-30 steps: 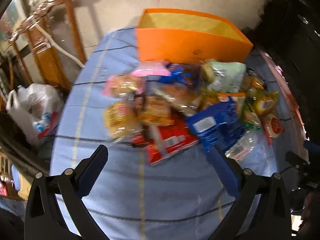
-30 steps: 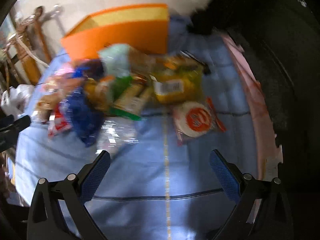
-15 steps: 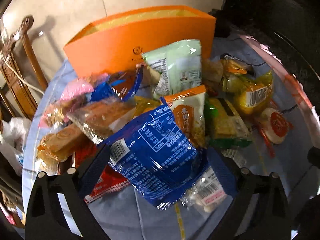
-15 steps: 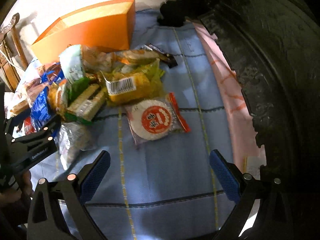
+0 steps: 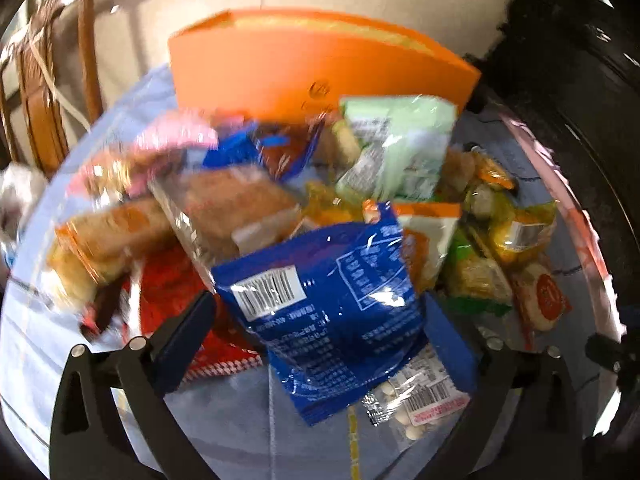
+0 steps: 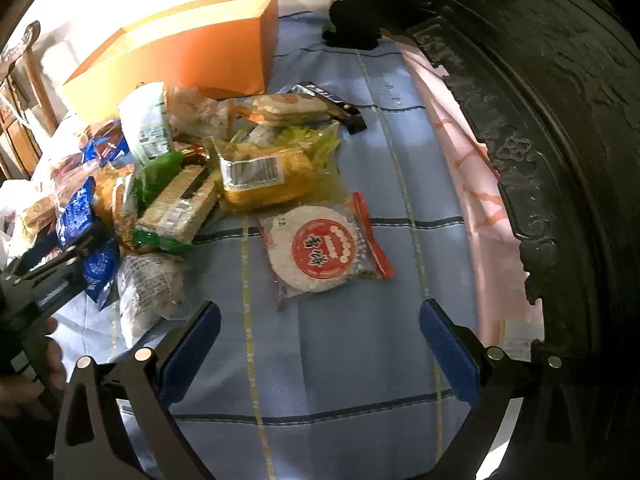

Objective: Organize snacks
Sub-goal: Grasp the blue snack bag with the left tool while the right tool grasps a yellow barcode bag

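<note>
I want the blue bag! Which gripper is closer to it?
Left. The left hand-held gripper has the blue bag between its fingers; the right hand-held gripper hangs over bare cloth, away from it.

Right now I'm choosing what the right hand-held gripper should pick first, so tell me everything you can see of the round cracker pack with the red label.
The round rice cracker pack lies flat on the blue checked tablecloth, apart from the main snack pile. A pale, bumpy disc sits in clear glossy plastic with a red strip along one edge; a round red label with white characters faces up. It looks sealed and whole. Its upper edge nearly meets the yellow snack bag. The right hand-held gripper is open short of it, not touching.
</note>
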